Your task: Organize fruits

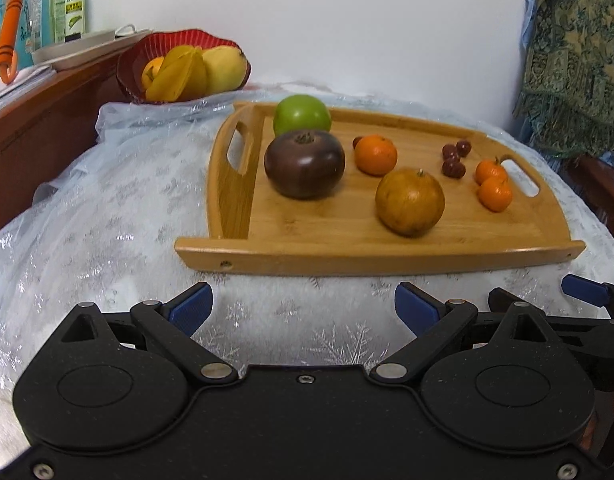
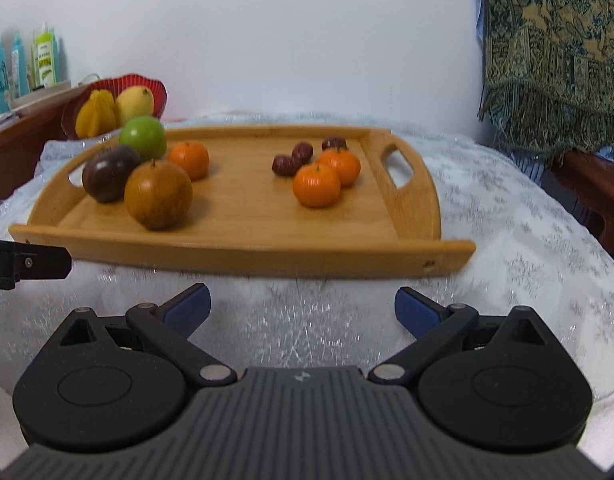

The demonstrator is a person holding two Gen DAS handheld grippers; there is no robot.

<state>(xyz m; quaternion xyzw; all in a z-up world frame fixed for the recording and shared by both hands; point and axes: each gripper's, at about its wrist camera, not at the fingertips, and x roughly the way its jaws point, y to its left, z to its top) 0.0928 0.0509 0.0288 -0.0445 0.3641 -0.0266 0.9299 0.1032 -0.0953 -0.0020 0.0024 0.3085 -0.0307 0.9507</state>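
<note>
A wooden tray (image 1: pixel 347 236) (image 2: pixel 243 236) lies on the table ahead of both grippers. On its left side sit a green apple (image 1: pixel 302 114) (image 2: pixel 143 136), a dark purple fruit (image 1: pixel 304 164) (image 2: pixel 107 178), a brownish-orange fruit (image 1: pixel 409 202) (image 2: pixel 158 195) and a tangerine (image 1: pixel 375 155) (image 2: pixel 189 159). On its right side lie two small tangerines (image 1: pixel 494 186) (image 2: pixel 327 178) and several dark red dates (image 1: pixel 454 159) (image 2: pixel 303 155). My left gripper (image 1: pixel 303 308) is open and empty, short of the tray's near rim. My right gripper (image 2: pixel 303 308) is open and empty too.
A red bowl (image 1: pixel 135 60) (image 2: pixel 155 84) with yellow fruit stands at the back left, beyond the tray. A wooden cabinet (image 1: pixel 35 128) with bottles is at the left. A patterned cloth (image 1: pixel 575 60) (image 2: pixel 555 52) hangs at the right. A white snowflake cloth (image 1: pixel 107 208) covers the table.
</note>
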